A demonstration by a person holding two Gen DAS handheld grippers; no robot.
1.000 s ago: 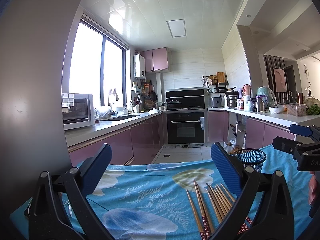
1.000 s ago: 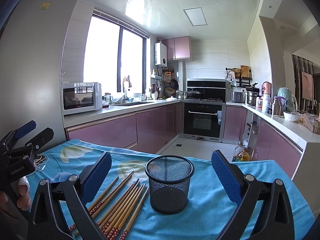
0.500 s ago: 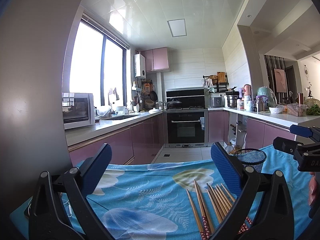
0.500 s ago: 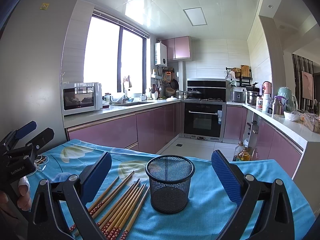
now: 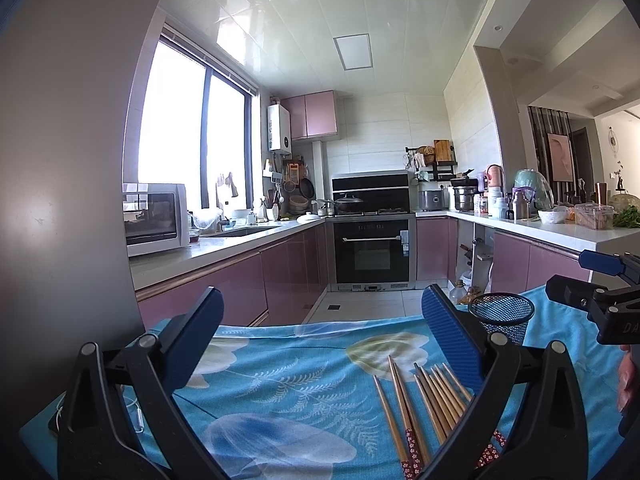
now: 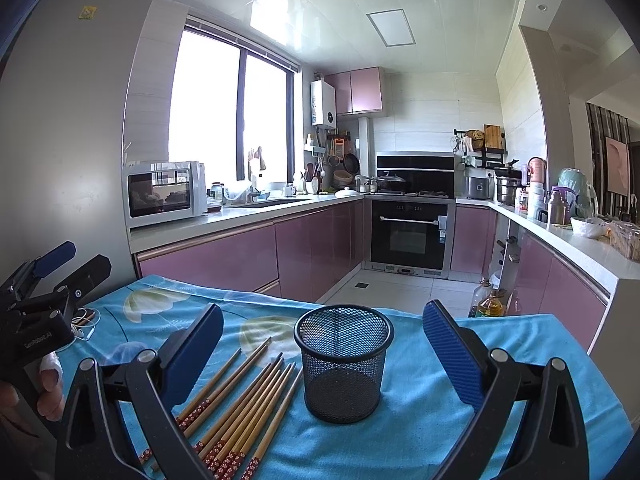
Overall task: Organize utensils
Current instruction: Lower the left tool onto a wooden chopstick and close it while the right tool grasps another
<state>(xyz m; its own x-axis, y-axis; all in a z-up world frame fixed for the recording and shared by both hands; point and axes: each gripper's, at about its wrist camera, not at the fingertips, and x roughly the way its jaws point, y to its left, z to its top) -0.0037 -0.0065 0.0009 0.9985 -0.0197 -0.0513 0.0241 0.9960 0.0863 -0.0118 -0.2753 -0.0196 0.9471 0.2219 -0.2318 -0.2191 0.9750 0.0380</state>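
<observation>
Both grippers hover above the bench with jaws spread wide and empty: the left gripper point(image 5: 320, 334) over the blue floral cloth point(image 5: 280, 392), the right gripper point(image 6: 323, 338) framing the black mesh cup point(image 6: 343, 364). The wooden chopsticks point(image 6: 244, 404) lie bunched just left of the cup, near the bench's front edge.

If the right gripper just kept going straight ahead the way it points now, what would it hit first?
Most likely the black mesh cup, which stands on the blue tablecloth directly ahead of the open right gripper. The chopsticks lie off to its left. Depth is uncertain.
</observation>
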